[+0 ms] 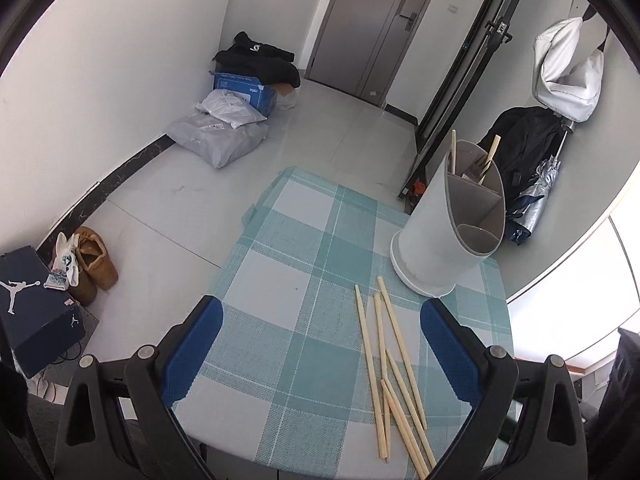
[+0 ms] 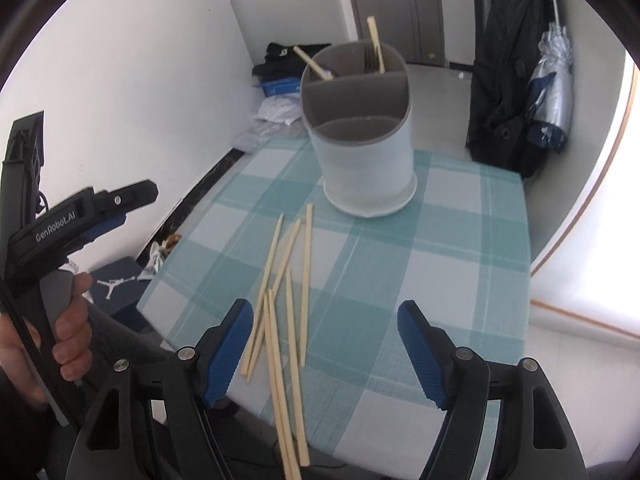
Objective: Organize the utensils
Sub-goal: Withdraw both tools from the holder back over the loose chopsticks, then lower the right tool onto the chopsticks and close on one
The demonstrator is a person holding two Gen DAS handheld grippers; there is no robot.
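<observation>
Both grippers tilt down over the desk (image 2: pixel 460 280), jaws wide and empty: left gripper (image 1: pixel 322 344), right gripper (image 2: pixel 325 350). Loose chopsticks (image 2: pixel 280 320) lie at the near edge, before the holder (image 2: pixel 364 160); checked cloth right of them is bare

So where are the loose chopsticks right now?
The loose chopsticks lie scattered on the checked tablecloth, just in front of the white utensil holder. In the right wrist view they sit beside the right gripper's left finger.
</observation>
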